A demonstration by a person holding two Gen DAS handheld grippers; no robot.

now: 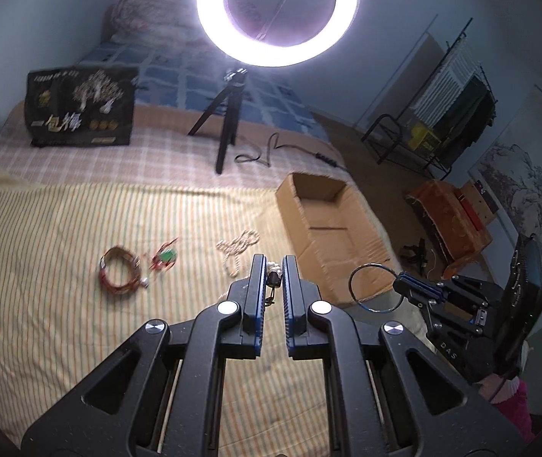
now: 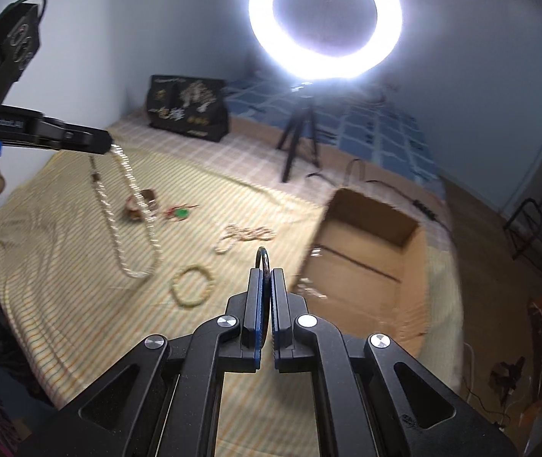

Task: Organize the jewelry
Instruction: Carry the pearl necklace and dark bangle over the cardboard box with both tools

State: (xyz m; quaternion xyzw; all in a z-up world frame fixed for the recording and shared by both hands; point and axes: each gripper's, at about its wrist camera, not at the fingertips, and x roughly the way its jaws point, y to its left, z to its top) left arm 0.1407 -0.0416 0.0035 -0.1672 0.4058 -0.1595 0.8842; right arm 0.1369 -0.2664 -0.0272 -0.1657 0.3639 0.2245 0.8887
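Note:
My left gripper is shut on a long white bead necklace, which hangs from it above the striped bedsheet; the gripper also shows in the right wrist view. My right gripper is shut on a dark blue bangle, held near the front left corner of the open cardboard box, which also shows in the right wrist view. On the sheet lie a red-brown bracelet, a green pendant on red cord, a cream bead strand and a small cream bead bracelet.
A ring light on a black tripod stands behind the jewelry, its cable trailing toward the box. A black printed bag stands at the back left. The bed's right edge drops to a floor with a metal rack.

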